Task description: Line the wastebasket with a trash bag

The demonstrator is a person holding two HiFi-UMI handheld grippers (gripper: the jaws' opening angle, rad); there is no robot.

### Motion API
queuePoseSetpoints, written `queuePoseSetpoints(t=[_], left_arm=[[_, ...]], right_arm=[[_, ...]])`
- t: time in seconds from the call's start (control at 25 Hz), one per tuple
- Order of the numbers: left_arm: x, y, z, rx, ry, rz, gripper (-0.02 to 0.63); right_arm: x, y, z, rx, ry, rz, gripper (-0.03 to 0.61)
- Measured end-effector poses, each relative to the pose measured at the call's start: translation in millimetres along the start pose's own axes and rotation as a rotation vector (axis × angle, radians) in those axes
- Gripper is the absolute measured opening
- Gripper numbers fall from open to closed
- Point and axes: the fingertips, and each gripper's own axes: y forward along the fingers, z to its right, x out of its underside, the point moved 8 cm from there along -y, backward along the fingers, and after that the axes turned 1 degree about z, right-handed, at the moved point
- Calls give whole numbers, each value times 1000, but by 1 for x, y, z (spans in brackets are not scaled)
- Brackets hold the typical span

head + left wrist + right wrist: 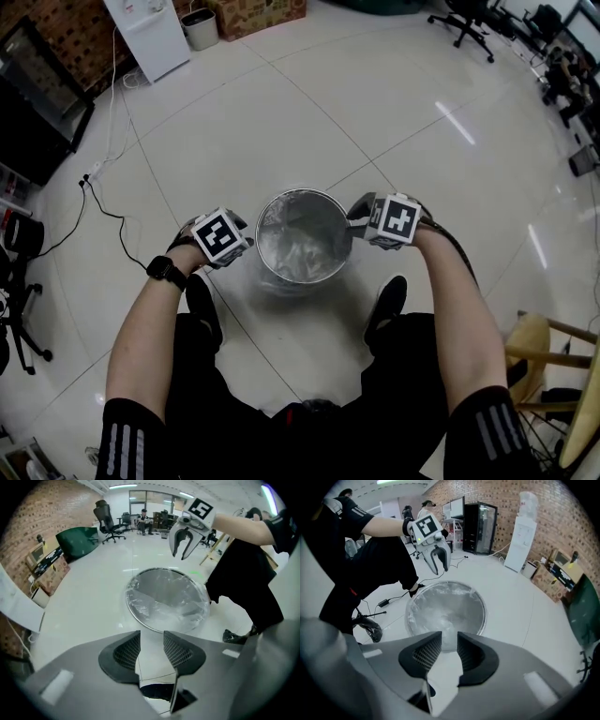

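Two jaws, left gripper: apart, nothing between, near wastebasket on its left.
Two jaws, right gripper: apart, nothing between, near its right.
Trash bag: clear, lining wastebasket.
Wastebasket: upright on tiled floor.

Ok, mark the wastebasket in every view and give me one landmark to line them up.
Head view: wastebasket at centre.
Left gripper view: wastebasket at centre.
Right gripper view: wastebasket at centre, slightly left.
Shared landmark: brick wall, top left in head view, left edge in left gripper view, upper right in right gripper view.
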Motion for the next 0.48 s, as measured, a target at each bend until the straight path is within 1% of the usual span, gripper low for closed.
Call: queuePoseSetpoints(t=[0.04,0.08,0.16,0.2,0.36,0.48], left_arm=[[3,5,-4,4,-12,-16,147],[7,10,-8,-8,-7,-42,147],[12,20,-16,-49,24,-96,147],[13,24,-20,-67,31,-108,146],[8,41,-25,-84,19,-83,132],[11,54,-26,-87,22,-97,127]], right_arm=[[-8,2,0,5,-7,21,115],[-16,5,-1,9,-16,45,115],[-34,12,-3,12,-39,87,115],[-43,17,-5,7,-52,101,115],[-73,41,-18,-51,-99,115,114],[-88,60,-23,-78,-117,107,112]])
